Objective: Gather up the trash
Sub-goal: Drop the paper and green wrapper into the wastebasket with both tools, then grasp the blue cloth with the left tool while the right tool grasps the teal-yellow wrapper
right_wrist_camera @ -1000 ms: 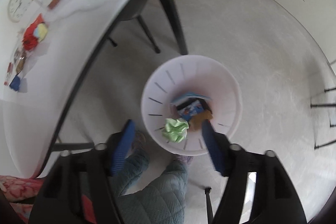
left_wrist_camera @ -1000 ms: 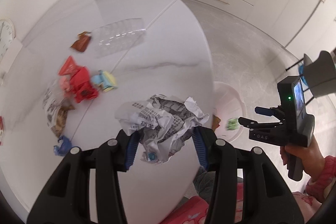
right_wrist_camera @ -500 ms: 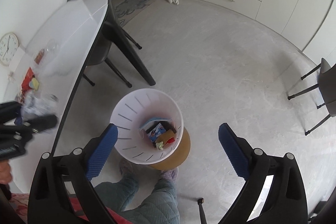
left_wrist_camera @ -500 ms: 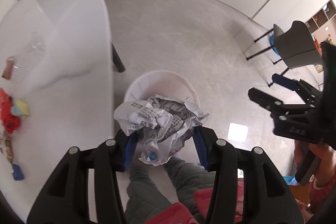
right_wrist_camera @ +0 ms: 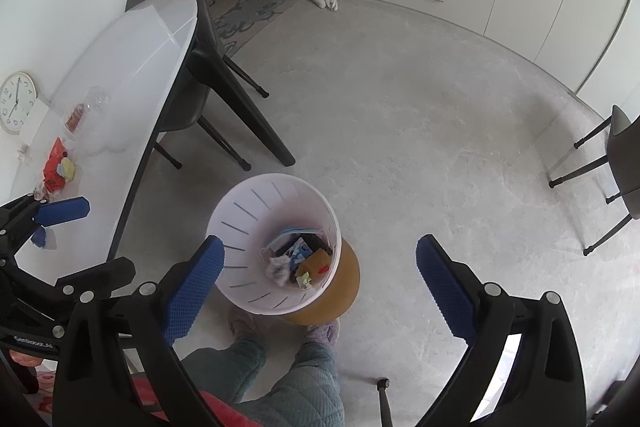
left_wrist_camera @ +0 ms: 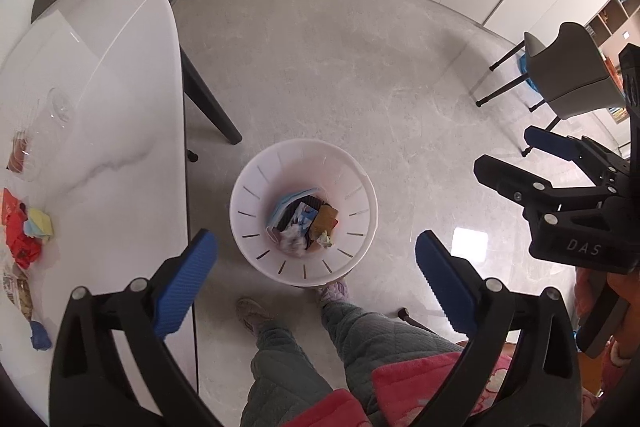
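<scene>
Both of my grippers hang over the white slotted bin, pointing steeply down. Left gripper: jaws have just been opening and now stand wide apart, nothing between the blue pads; the bin mouth shows straight through the gap. Right gripper: jaws have also just been opening, likewise spread wide and empty, bin between and below them. In the bin: a crumpled newspaper ball at the near side of the heap, blurred, so I cannot tell whether it has settled; beside it a blue face mask, a brown card piece and a small green wad. The bin sits on a round brown base, just in front of the person's slippers. Trash not yet collected lies on the white table to the left: red wrappers, a yellow-and-blue wrapper, a blue scrap at the near edge, and a clear plastic tray farther off. Judgement: task partly done. Risks: the tray is nearly invisible against the glossy top and looks flimsy, so a pinch could slip or flick it off the edge; the small wrappers lie close together, so one closing may take two and drop one on the way over; the two grippers hang near each other and could knock when swinging back; the blue scrap could be swept to the floor.
</scene>
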Demonstrator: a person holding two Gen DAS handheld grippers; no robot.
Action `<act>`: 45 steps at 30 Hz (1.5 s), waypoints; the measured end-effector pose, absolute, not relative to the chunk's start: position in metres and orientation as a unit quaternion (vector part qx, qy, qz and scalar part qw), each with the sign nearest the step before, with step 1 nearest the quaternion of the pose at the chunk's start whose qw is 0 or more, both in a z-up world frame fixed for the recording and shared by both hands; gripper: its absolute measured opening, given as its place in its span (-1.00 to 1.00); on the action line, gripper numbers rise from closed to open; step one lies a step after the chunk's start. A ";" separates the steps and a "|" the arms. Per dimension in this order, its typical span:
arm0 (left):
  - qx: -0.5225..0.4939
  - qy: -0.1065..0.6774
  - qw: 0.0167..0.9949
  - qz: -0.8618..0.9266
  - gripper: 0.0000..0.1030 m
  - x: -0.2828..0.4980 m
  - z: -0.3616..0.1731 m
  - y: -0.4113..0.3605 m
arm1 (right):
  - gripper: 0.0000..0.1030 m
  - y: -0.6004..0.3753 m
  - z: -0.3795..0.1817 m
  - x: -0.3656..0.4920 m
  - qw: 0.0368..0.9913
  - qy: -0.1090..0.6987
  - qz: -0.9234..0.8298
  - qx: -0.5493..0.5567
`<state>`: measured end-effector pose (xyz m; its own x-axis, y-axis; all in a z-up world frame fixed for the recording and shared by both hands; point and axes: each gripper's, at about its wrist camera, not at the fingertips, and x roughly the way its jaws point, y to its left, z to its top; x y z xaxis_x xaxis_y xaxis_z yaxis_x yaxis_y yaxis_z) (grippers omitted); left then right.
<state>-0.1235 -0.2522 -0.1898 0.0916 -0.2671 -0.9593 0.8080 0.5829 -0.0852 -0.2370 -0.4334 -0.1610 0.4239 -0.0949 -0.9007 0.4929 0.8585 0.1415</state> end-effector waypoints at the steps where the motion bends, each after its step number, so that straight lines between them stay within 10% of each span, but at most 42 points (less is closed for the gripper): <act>1: 0.243 0.552 0.698 -0.384 0.85 -0.122 -0.188 -0.251 | 0.87 -0.432 -0.160 -0.236 0.822 0.505 -0.178 0.196; 34: 0.036 0.582 0.812 -0.033 0.85 0.013 -0.195 0.074 | 0.87 -0.189 -0.133 -0.058 0.850 0.519 0.076 0.043; 45: 0.013 0.611 0.792 -0.017 0.01 0.049 -0.238 0.091 | 0.87 -0.164 -0.137 -0.030 0.843 0.529 0.092 0.036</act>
